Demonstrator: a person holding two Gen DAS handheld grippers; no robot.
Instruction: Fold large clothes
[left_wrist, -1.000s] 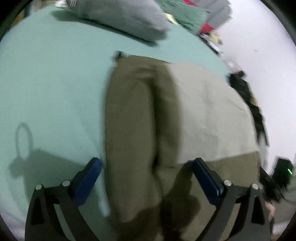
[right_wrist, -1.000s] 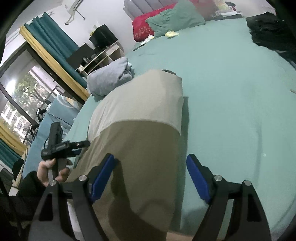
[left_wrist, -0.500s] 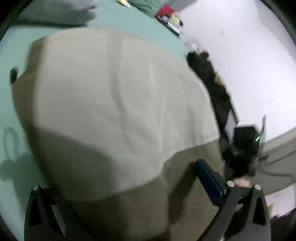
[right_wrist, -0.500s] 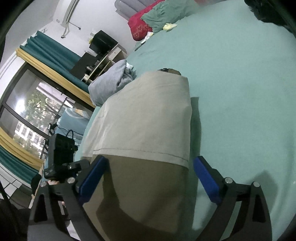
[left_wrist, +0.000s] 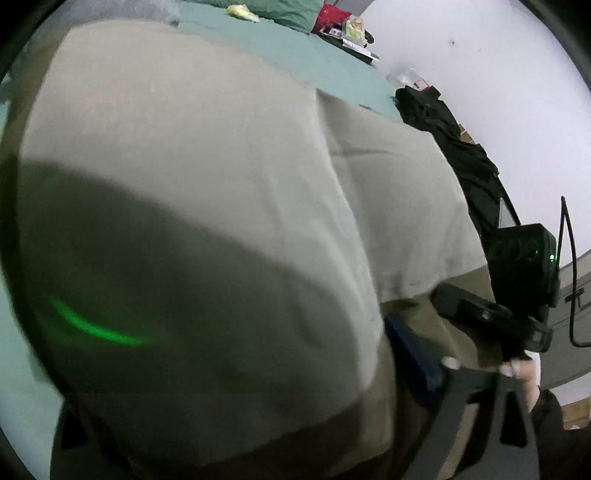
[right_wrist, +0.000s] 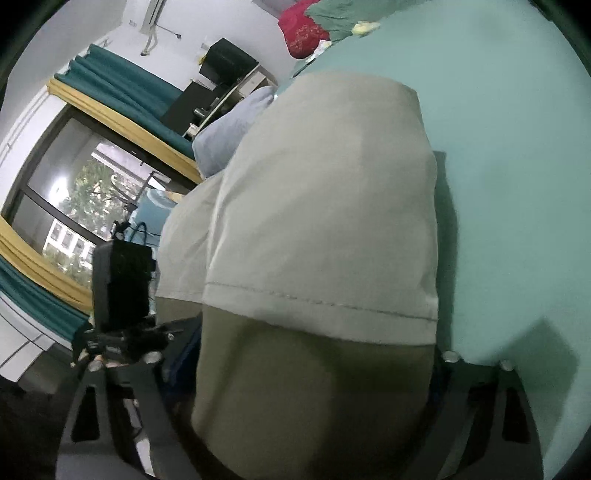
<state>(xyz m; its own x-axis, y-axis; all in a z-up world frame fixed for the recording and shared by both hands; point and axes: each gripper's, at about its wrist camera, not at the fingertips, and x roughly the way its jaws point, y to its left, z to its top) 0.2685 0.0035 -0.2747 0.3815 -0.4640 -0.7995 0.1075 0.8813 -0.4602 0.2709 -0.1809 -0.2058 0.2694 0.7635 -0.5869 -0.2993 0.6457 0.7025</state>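
Observation:
A large folded garment (left_wrist: 221, 147), with a beige layer over an olive one, lies on the teal bed sheet (right_wrist: 517, 147). It fills most of both views. My left gripper (left_wrist: 240, 369) straddles its near edge and the jaws are closing. The blue pad (left_wrist: 413, 354) on the right side shows beside the cloth, while the other finger is buried under it. My right gripper (right_wrist: 314, 354) stands over the garment (right_wrist: 325, 203) at the hem seam. Its jaws are closing too, with the cloth spanning the gap between both fingers (right_wrist: 476, 387).
A grey bundle of clothing (right_wrist: 229, 133) lies beyond the garment, and black clothes (left_wrist: 461, 147) hang over the bed's right edge. Red and green pillows (right_wrist: 303, 26) sit at the head. A window with teal curtains (right_wrist: 74, 192) is to the left. The left gripper's black housing (right_wrist: 122, 280) is close by.
Both grippers have dropped in close, so the garment now fills the views. The left view has swung rightward across the cloth. Both pairs of jaws stand narrower than half a second ago.

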